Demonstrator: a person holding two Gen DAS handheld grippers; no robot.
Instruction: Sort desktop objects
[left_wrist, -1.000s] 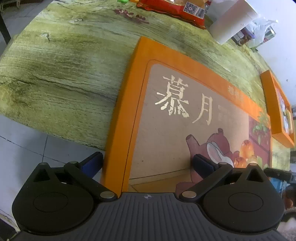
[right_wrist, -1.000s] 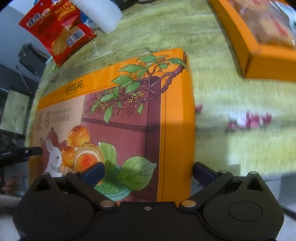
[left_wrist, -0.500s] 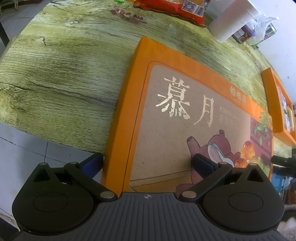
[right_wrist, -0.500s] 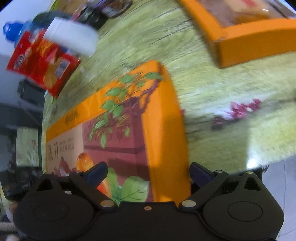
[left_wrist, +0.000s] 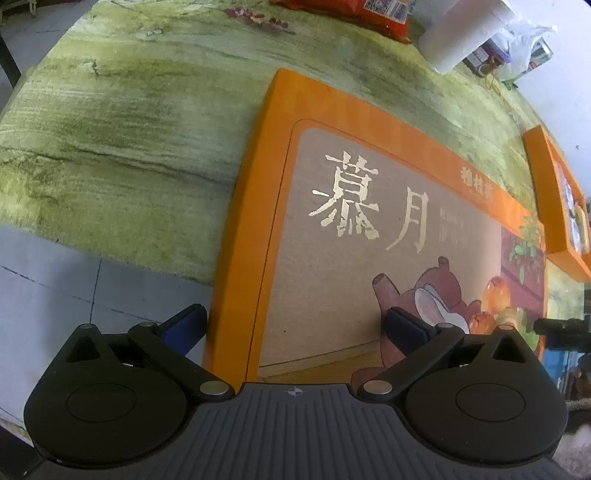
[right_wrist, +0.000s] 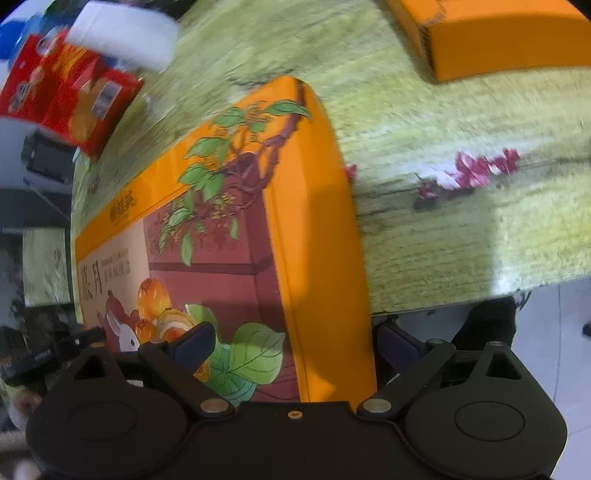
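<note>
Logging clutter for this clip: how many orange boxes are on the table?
2. The big illustrated orange box lies at the near table edge, straddled by both grippers' fingers. A second orange box sits farther back, to its right. More may lie out of view.

Orange gift box (left_wrist: 369, 258): near end hidden under gripper body, both views; finger contact with box edges not discernible.
Red snack bag (left_wrist: 354, 13): cut by top edge, left view; motion-blurred (right_wrist: 70, 103), print unreadable, right view.
White roll (right_wrist: 125, 33): blurred, top cropped.
Second orange box (right_wrist: 498, 40): cropped at top, contents unseen.
Far-corner clutter (left_wrist: 517, 59): too small to identify.
Counter (right_wrist: 443, 110): pattern smeared.
</note>
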